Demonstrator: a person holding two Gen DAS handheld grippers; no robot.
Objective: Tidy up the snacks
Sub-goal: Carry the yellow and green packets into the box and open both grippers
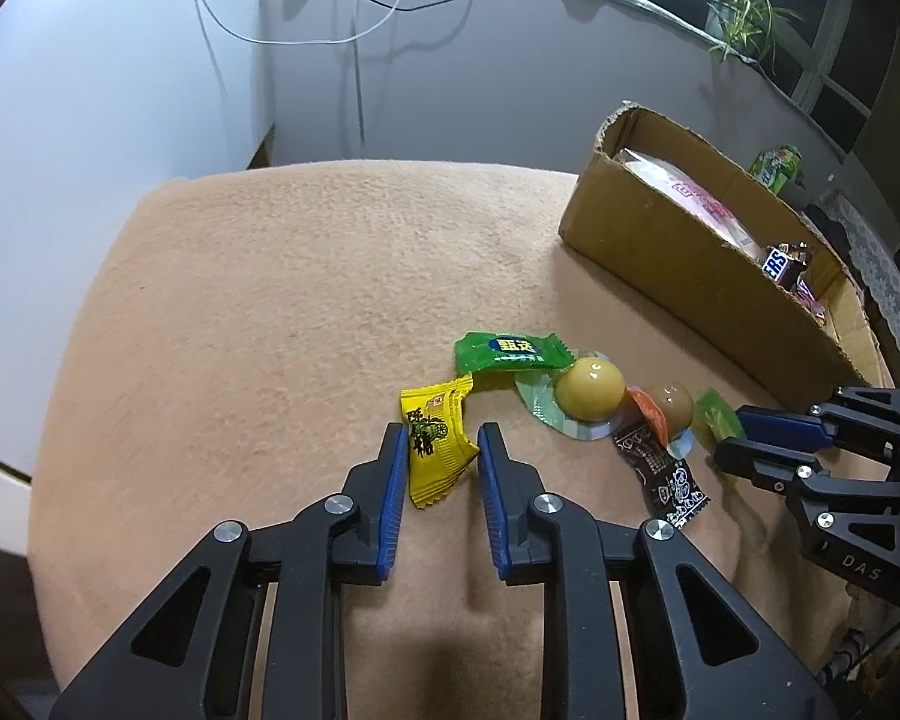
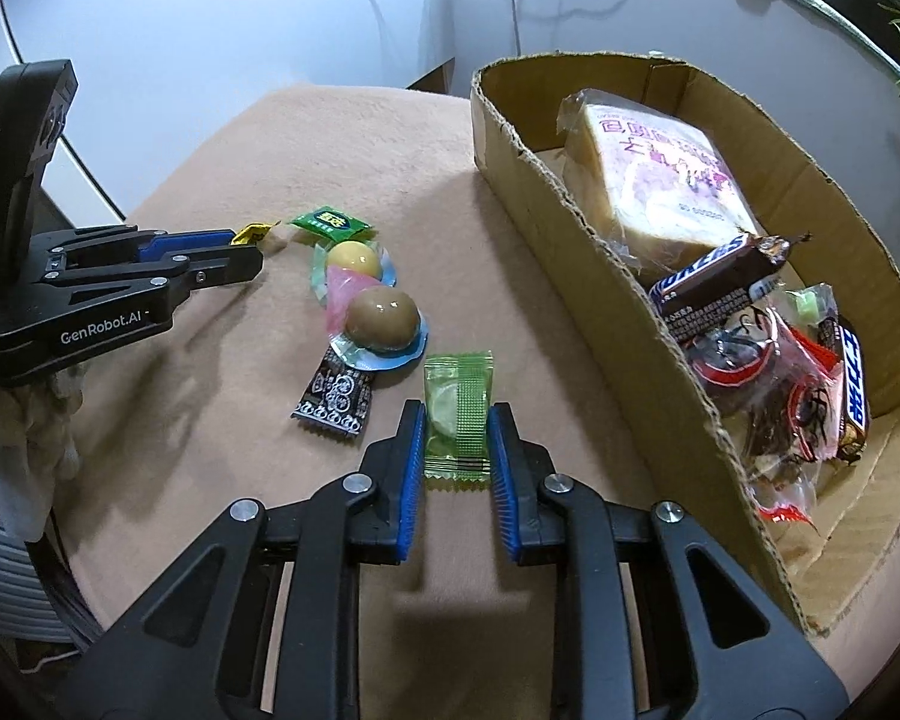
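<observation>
Lettering reading "GenRobot.AI" is showing on the left tongs [image 2: 252, 252], which are clenching a yellow candy packet [image 1: 435, 444] lying on the table [image 1: 270, 312]. Right tongs [image 2: 456, 420] are gripping a pale green sachet [image 2: 457, 414] beside the cardboard box [image 2: 576, 252], where a Snickers bar [image 2: 714, 276] is lying; the yellow packet's print is staying too small to read.

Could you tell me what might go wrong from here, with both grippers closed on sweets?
The left gripper pinches the yellow candy wrapper at its crinkled edges, so it could slip out. The right gripper holds the pale green sachet close to the brown cardboard box; swinging it over could clip the wall.
</observation>
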